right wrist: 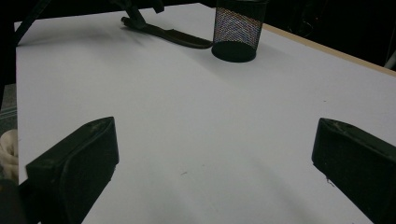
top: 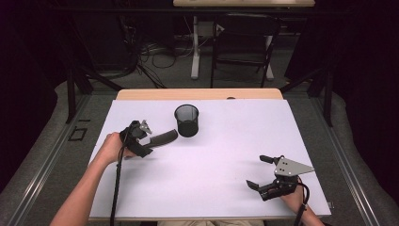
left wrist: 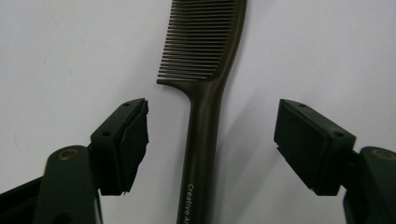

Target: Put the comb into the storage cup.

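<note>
Comb (left wrist: 205, 112) handle is lying flat on the white worktop (top: 226, 155), running up between the jaws of the left gripper (top: 151, 137), which is sitting at the left side of the sheet in the high view. In the left gripper view both pads are standing clear of the handle with white surface showing on each side, so the gripper is open and gripping nothing; the comb's teeth are pointing away past the pads. Just to the right of the comb's far end, a black mesh cup (top: 187, 120) is standing upright, close to the comb, though contact is too fine to tell. Further right, near the front edge, the right gripper (top: 264, 172) is resting low over bare worktop, its jaws spreading wide apart with nothing between them, well apart from the comb and cup.
</note>
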